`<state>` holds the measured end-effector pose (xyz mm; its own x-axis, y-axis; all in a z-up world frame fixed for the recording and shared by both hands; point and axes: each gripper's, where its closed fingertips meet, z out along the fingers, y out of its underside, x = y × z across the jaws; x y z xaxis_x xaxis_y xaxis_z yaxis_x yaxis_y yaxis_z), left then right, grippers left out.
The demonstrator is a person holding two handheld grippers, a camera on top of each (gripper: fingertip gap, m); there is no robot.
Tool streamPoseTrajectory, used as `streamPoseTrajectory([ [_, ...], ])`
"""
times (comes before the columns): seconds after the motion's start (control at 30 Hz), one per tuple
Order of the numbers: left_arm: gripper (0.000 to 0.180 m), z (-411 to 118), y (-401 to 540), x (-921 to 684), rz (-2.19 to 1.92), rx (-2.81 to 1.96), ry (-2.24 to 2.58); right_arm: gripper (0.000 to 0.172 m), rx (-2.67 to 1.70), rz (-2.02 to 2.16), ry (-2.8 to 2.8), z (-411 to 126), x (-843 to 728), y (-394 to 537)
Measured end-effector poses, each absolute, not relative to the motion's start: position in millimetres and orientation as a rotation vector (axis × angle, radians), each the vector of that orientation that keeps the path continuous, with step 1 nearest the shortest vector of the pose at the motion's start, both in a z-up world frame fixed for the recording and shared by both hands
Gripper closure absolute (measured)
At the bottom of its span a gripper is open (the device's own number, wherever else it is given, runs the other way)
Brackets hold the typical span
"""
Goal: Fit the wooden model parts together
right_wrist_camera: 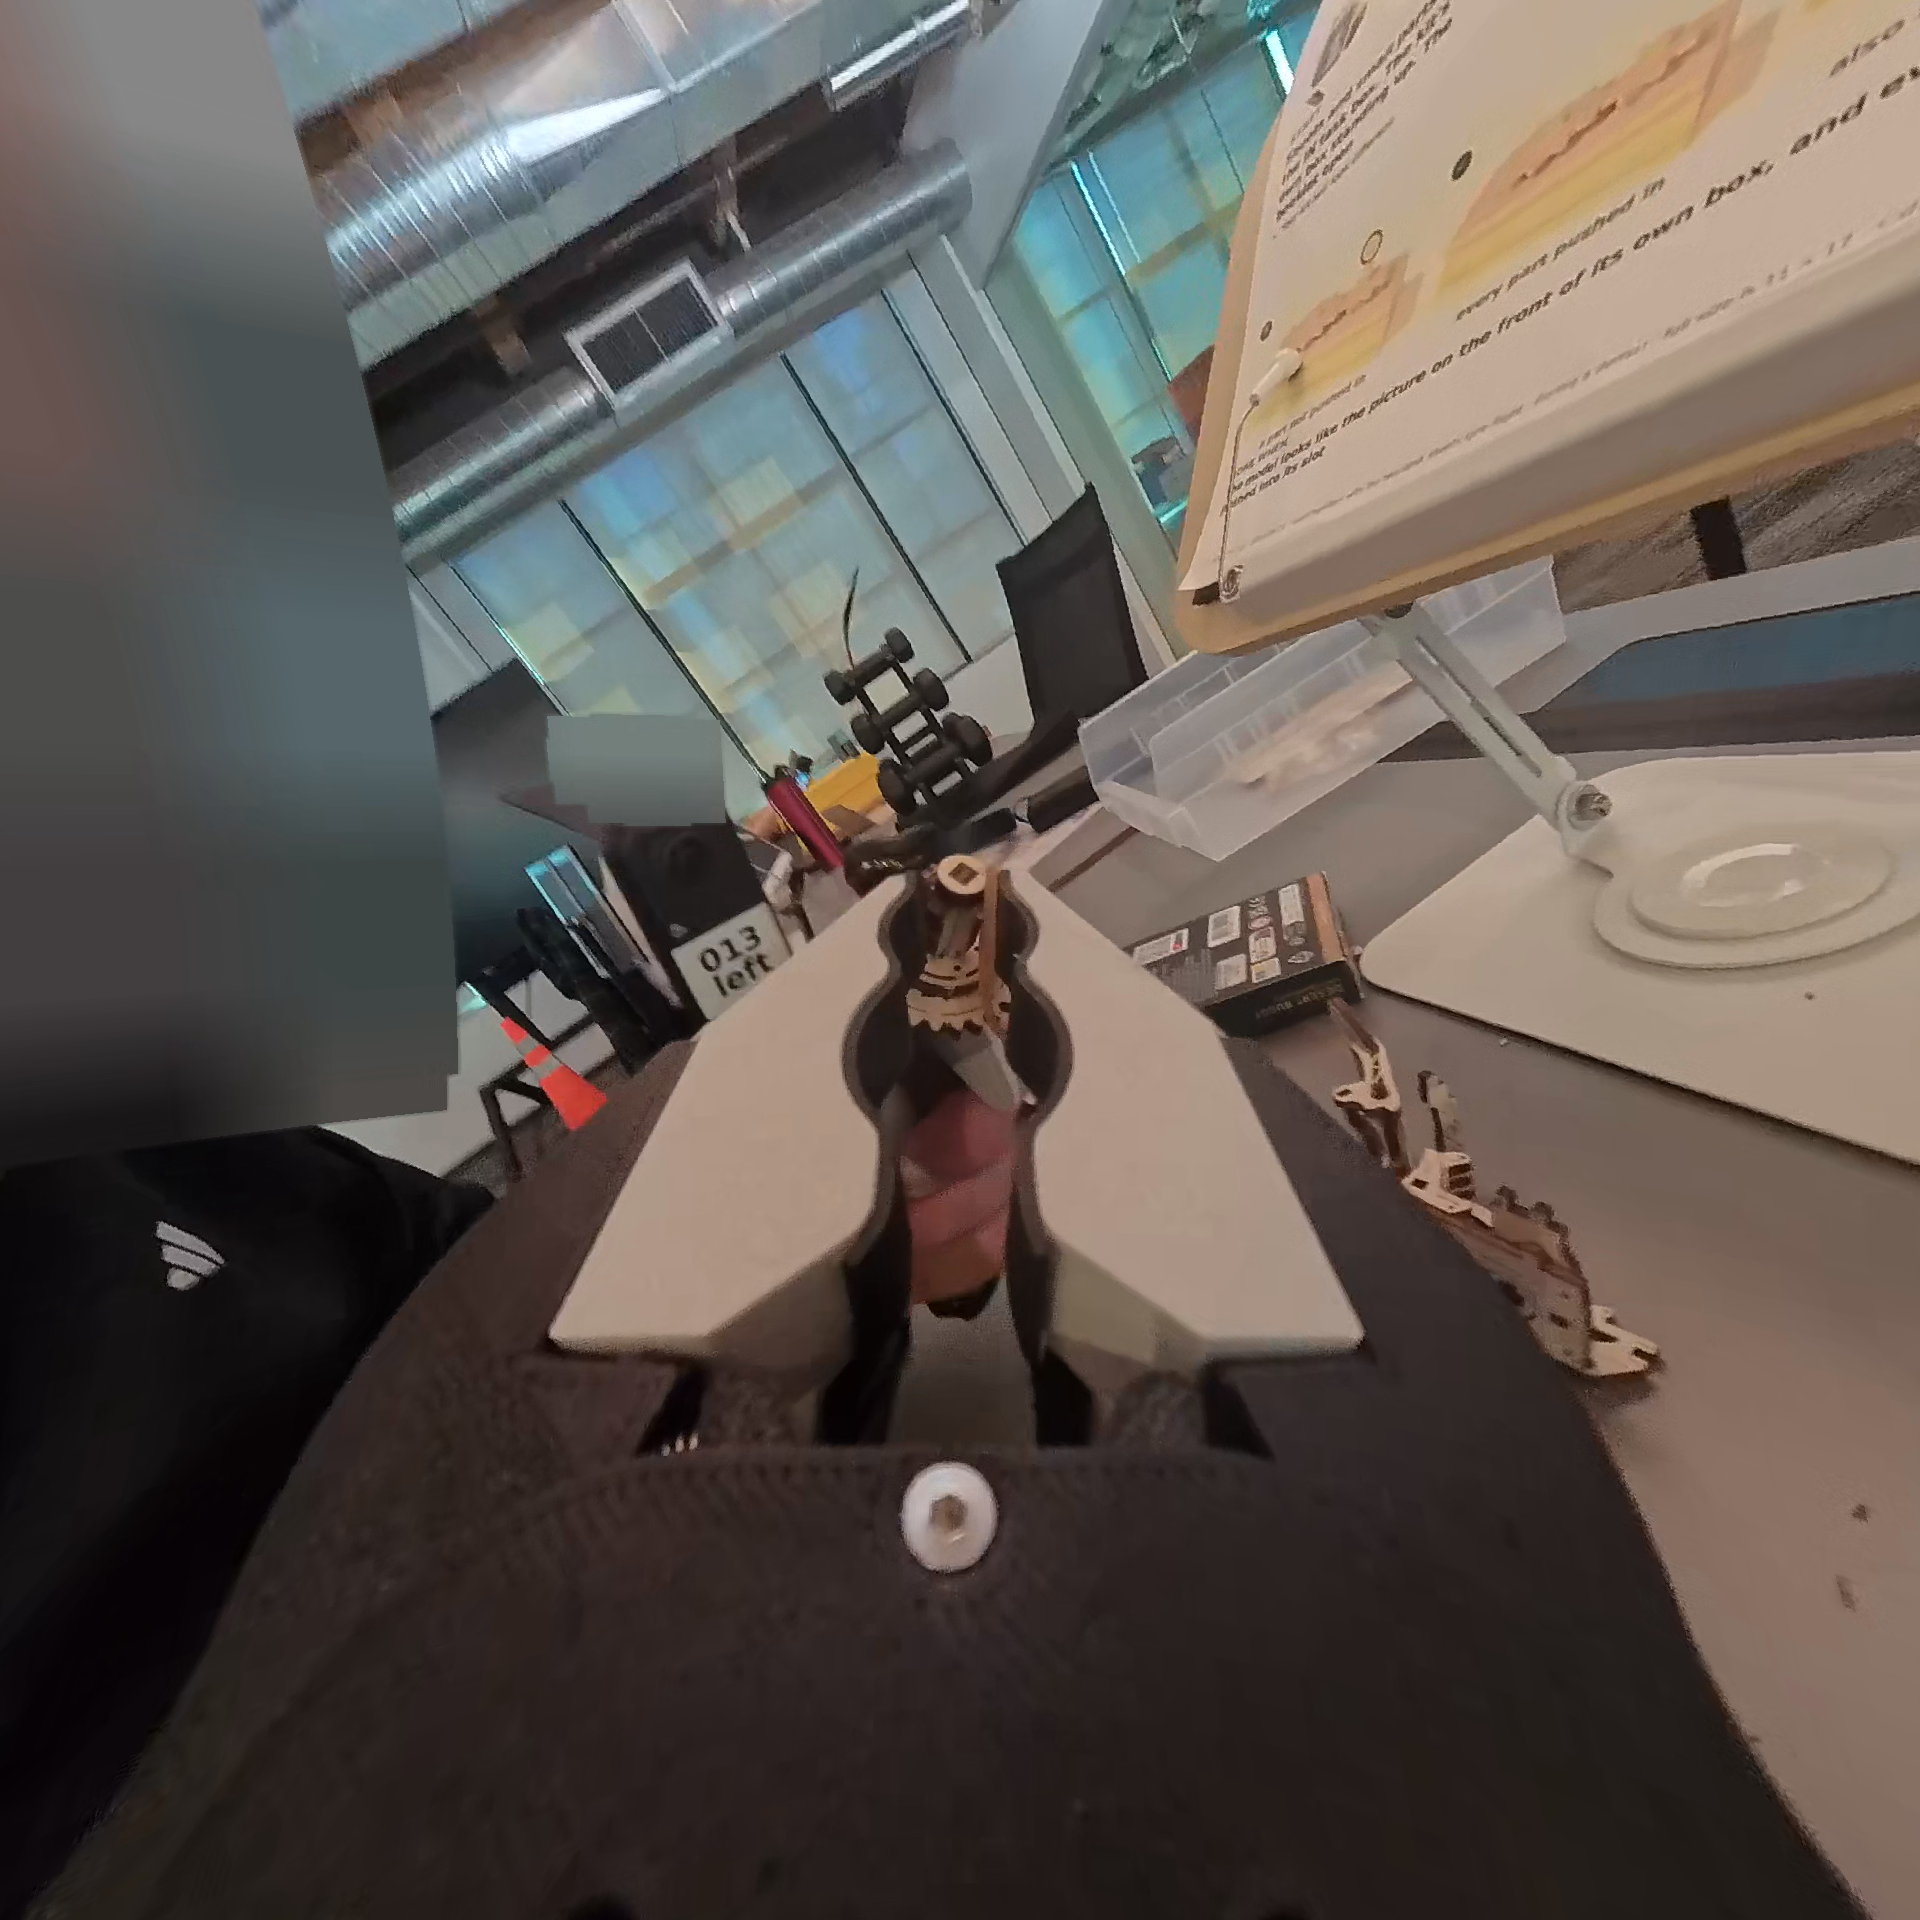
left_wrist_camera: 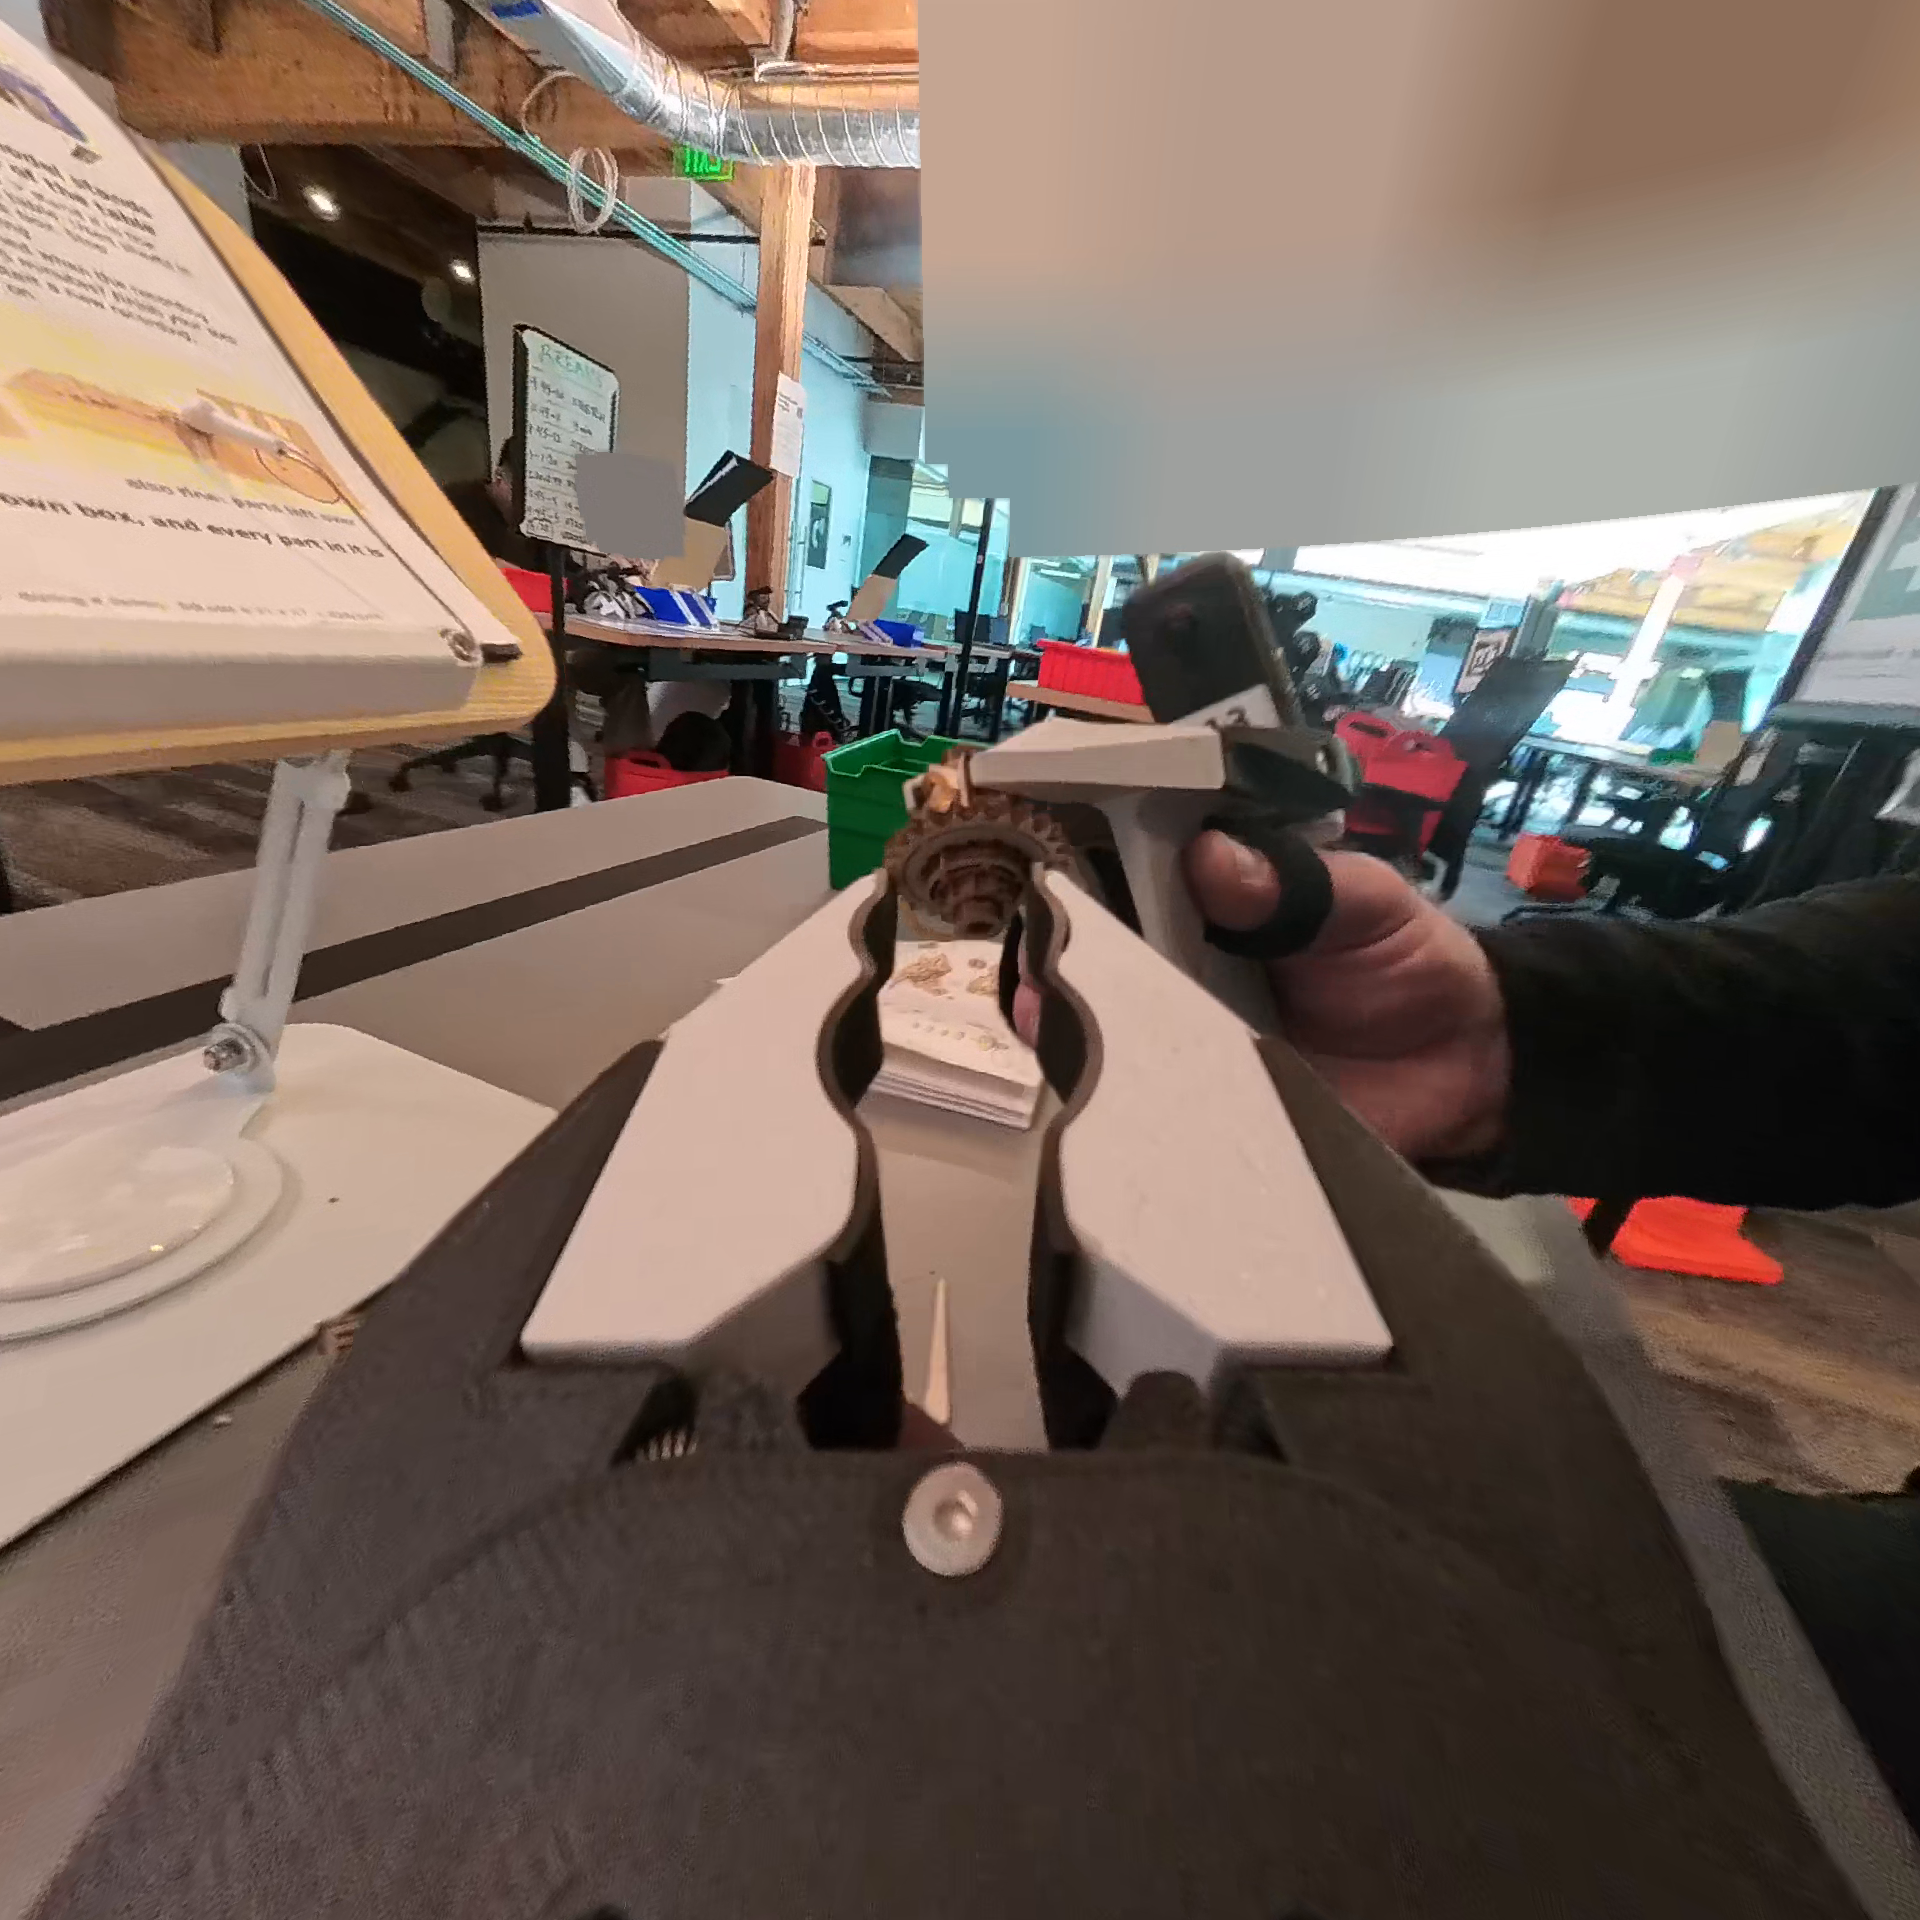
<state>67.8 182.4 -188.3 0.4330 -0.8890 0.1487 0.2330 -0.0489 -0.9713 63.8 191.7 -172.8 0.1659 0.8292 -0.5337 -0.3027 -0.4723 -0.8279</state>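
Two grippers are meeting in the air above the grey table [right_wrist_camera: 1714, 1403], and one small wooden gear assembly [left_wrist_camera: 971, 868] is sitting between them. The right gripper [right_wrist_camera: 961, 914] is clamping that assembly: in its own view a thin wooden piece and a light toothed wheel [right_wrist_camera: 951, 997] are lying along the channel between its pads, with a round cap showing at the tips. In the left view the same gripper [left_wrist_camera: 961, 784] is reaching in from the right, gripped by a hand [left_wrist_camera: 1371, 966] in a dark sleeve, and its white fingers are pinching the top of the model.

The left gripper [left_wrist_camera: 961, 914] is coming at the gears head-on, jaws standing a little apart on either side of the lower hub; whether its pads are pressing on the wood is not something I can tell. That facing arrangement looks deliberate: one tool is steadying the piece by its shaft while the other is lining up with the gear face, probably to push or seat a part along the axle.

Spare laser-cut parts [right_wrist_camera: 1496, 1236] are lying loose on the table beside the right gripper, near a dark box [right_wrist_camera: 1257, 951]. A tilted instruction board [right_wrist_camera: 1621, 312] on a white stand is leaning over the workspace, presumably so the steps are readable while working
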Motion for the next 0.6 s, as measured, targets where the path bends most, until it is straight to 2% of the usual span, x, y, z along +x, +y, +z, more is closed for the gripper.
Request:
streamPoseTrajectory([
  [0.2, 0.164, -183.1, 181.2, 66.2, -1.016, -1.276, 0.692, 0.161, -1.496, 1.411, -0.614, -168.1, 65.2, 192.6],
  [0.27, 0.164, -182.5, 182.3, 64.7, -0.959, -1.264, 0.716, 0.152, -1.497, 1.424, -0.62, -162.7, 68.6, 193.6],
  [0.47, 0.164, -186.5, 180.9, 65.9, -0.845, -1.246, 0.801, 0.147, -1.595, 1.406, -0.723, -168.2, 70.4, 190.3],
  [0.6, 0.164, -185.4, 175.7, 67.2, -0.891, -1.244, 0.866, 0.154, -1.587, 1.23, -0.956, -171.4, 73.9, 185.4],
])
